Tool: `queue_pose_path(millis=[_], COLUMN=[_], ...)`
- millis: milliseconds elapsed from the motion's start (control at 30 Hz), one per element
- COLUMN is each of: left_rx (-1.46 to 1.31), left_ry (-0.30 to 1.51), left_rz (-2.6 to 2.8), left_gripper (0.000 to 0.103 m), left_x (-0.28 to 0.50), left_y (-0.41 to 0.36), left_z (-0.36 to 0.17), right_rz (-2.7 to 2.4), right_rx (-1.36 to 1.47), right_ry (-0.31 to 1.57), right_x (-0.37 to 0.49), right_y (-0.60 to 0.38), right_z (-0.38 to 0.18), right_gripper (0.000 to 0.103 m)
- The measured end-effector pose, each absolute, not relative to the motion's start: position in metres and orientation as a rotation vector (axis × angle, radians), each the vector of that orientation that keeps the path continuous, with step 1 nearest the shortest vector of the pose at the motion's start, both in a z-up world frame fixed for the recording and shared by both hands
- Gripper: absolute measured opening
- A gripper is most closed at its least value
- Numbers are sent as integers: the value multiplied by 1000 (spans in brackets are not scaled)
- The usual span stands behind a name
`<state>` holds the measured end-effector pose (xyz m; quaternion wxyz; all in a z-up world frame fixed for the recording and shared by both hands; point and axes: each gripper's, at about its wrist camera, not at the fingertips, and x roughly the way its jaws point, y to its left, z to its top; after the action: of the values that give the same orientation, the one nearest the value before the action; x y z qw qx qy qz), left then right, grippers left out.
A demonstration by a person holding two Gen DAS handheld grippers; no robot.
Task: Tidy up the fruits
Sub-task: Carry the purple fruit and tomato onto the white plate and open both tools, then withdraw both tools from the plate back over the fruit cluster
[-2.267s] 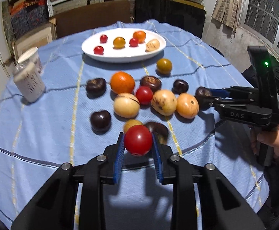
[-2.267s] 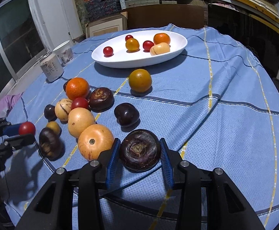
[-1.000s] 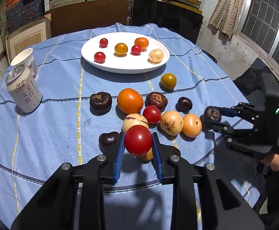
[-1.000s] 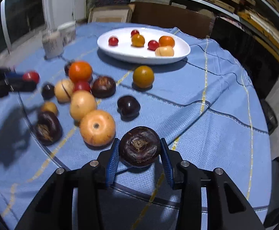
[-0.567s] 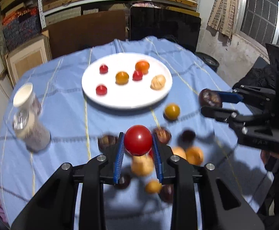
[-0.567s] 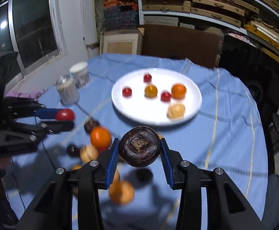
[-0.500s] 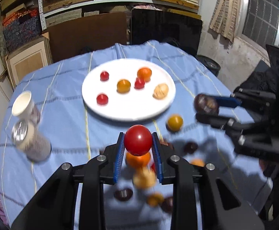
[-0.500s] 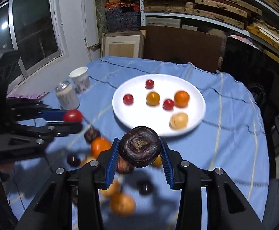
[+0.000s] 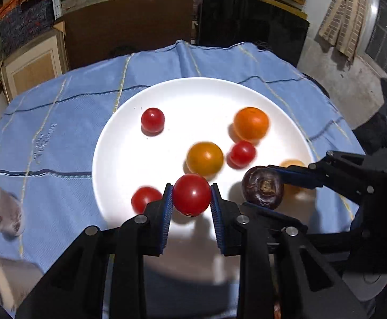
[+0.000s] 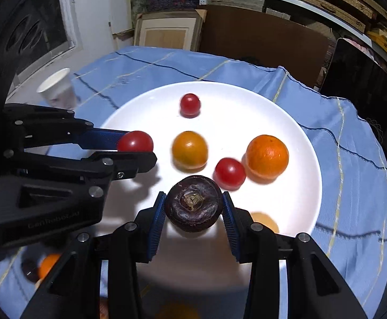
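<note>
Both grippers over the white plate (image 9: pixel 108 159), each loaded. Left gripper (image 9: pixel 192 203), lower centre of its own view, fingers clamped on a red tomato (image 9: pixel 192 194): round, glossy, smooth skin, unmarked. Right gripper (image 10: pixel 193 207), lower centre of its own view, fingers clamped on a dark purple fruit (image 10: pixel 193 203): flattened round, wrinkled skin, dry tan stem scar facing the camera. Plate at frame centre on the blue cloth of the counter (image 9: pixel 68 101), already carrying an orange (image 10: pixel 267 156), an orange-yellow tomato (image 10: pixel 190 150), three small red tomatoes and a pale fruit partly hidden behind the right gripper. Step in hand judged as placing both fruits on the plate. Recommended: lower each gripper close to the plate surface before release, not from height, since both fruits are round and likely to roll; aim for bare white areas at lower left and lower centre of the plate, clear of fruit already there; keep the two grippers apart, now near one another; open fingers slowly, lift straight up. More fruit blurred at lower left of the right view, still on the cloth.
</note>
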<state>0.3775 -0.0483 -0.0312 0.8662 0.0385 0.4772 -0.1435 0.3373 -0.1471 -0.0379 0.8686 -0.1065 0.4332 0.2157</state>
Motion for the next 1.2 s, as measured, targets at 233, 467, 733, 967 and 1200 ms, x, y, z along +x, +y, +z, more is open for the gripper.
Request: queue_pose_path(millis=[233, 467, 733, 967, 1200], left_rx=[116, 48, 66, 24, 17], left_ry=[973, 922, 892, 841, 857], left_rz=[-266, -268, -300, -293, -324], left_gripper=[39, 71, 76, 84, 89], left_x=[398, 377, 292, 202, 123], left_y=[-52, -42, -32, -14, -14], left_z=[-43, -18, 7, 23, 15], right_rz=[372, 354, 284, 213, 170], right_rx=[-272, -147, -9, 76, 63], right_ry=[849, 742, 713, 739, 789], right_x=[348, 315, 238, 171, 109], right_y=[-143, -164, -204, -227, -224], right_z=[-47, -26, 4, 4, -14], right_gripper=[56, 60, 88, 93, 97])
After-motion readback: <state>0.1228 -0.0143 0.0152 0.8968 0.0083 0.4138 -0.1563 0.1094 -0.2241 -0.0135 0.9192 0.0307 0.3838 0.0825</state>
